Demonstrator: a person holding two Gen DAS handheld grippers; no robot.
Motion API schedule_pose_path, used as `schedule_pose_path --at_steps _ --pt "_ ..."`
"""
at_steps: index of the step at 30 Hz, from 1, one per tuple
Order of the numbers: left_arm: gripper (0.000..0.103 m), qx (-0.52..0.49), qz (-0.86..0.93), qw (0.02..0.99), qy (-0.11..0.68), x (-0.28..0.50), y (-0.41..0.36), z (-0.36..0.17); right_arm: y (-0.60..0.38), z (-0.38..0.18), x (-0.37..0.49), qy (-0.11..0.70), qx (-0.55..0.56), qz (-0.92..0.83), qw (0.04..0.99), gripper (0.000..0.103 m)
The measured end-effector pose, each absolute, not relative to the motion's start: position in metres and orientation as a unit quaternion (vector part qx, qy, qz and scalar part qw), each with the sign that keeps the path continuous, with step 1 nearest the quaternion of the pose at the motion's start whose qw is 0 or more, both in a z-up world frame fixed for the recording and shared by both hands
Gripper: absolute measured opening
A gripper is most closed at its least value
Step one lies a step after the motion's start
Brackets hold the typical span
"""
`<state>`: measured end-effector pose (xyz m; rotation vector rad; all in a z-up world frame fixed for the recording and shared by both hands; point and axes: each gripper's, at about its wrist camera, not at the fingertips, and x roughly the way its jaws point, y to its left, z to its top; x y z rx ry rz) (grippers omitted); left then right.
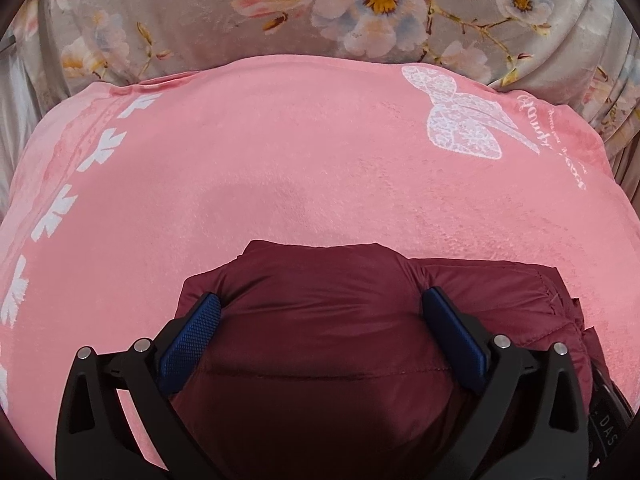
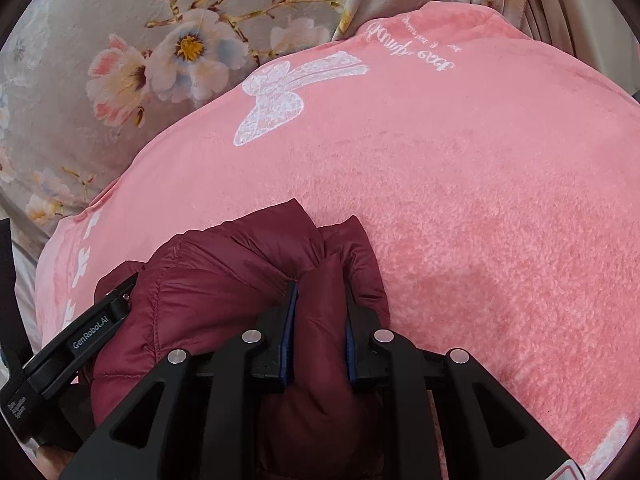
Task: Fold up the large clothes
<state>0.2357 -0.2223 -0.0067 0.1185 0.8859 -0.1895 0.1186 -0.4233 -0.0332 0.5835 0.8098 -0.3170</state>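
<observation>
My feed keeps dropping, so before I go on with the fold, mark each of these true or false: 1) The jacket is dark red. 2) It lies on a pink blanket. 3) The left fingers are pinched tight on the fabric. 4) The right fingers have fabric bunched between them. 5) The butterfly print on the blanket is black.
1) The jacket is dark red: true.
2) It lies on a pink blanket: true.
3) The left gripper is pinched tight: false. Its fingers stand wide apart around a puffed section.
4) The right gripper has fabric bunched between its fingers: true, a fold is squeezed there.
5) The butterfly print is black: false. It is white.
</observation>
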Motion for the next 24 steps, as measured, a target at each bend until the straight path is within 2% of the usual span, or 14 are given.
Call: schedule_pose_path --at_steps 10,13,18,20,24 --pt "0.098 0.069 -0.08 0.901 0.421 0.236 -0.227 -0.01 -0.424 -0.035 0.12 0.378 0.283 -0.152 0.868 0.016" --pt "0.098 0.072 -0.078 0.9 0.423 0.236 -0.228 -0.011 -0.429 -0.036 0.118 0.372 0.298 -0.141 0.867 0.018" --pt "0.098 0.075 -0.097 0.888 0.443 0.233 -0.219 -0.001 -0.456 -0.035 0.092 0.354 0.389 -0.103 0.844 0.021" --pt "0.098 0.054 -0.111 0.885 0.45 0.218 -0.203 0.016 -0.456 -0.017 0.067 0.346 0.372 -0.118 0.853 0.027" --pt "0.098 0.039 -0.126 0.885 0.447 0.18 -0.183 0.042 -0.427 0.021 0.03 0.359 0.271 -0.121 0.885 0.024"
